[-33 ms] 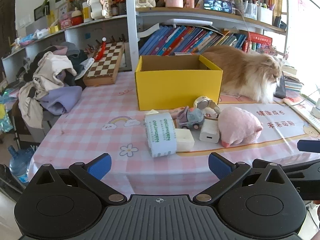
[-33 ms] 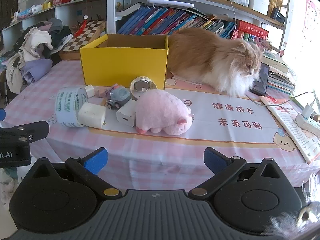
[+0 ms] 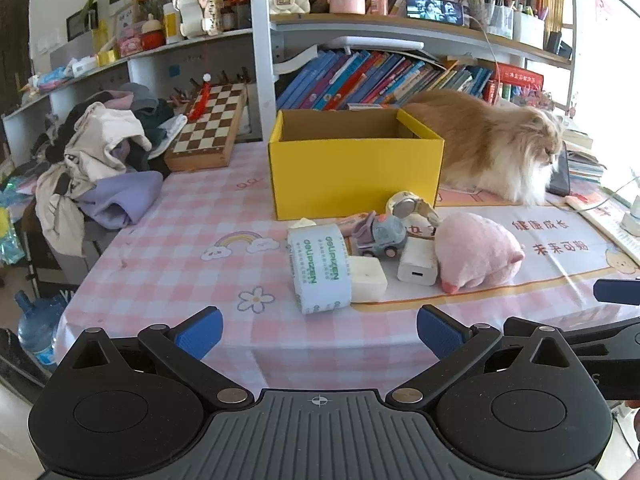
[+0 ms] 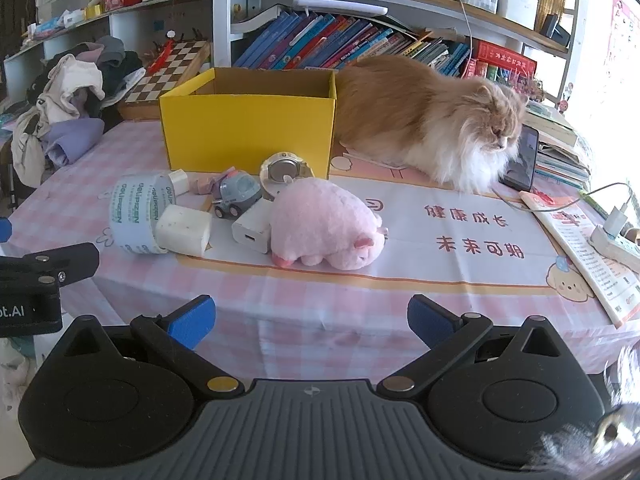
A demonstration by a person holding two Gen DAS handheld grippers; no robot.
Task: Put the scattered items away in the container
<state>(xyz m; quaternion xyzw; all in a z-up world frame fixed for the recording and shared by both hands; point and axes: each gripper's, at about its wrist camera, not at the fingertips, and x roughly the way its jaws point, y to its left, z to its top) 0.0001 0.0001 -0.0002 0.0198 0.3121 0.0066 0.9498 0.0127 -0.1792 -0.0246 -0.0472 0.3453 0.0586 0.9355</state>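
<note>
1. In front of the yellow box (image 3: 356, 176), on the pink checked worktop (image 3: 180, 240), the loose items lie in a tight cluster: a tape roll (image 3: 320, 268) on its side, a white block (image 3: 368, 284) touching it, a white charger (image 3: 418, 268), a toy car (image 3: 380, 236), a watch (image 3: 408, 206) nearest the box wall, and a pink plush pig (image 3: 476, 252) against the charger.
2. None of these has shifted. The pictures from the same instant show the same layout, so no change can be read in the task's things.
3. The box stands open-topped behind the cluster. Only its inner walls show and its floor is hidden, so I cannot tell whether anything already lies inside.
4. For the task, this means at least six items are outside the container. The scene fits both a box with nothing in it and a box partly filled.
5. The left claw (image 3: 320, 332) hangs short of the worktop edge, facing the tape roll, released and carrying nothing.
6. The right claw (image 4: 312, 320) is likewise spread wide and bare, facing the plush pig.
7. Further out, a long-haired cat (image 3: 500, 148) sits just beside the box's right wall, close enough that it could get in the way of a drop. A chessboard (image 3: 212, 124) and a heap of clothes (image 3: 100, 168) lie well to the left.
</note>
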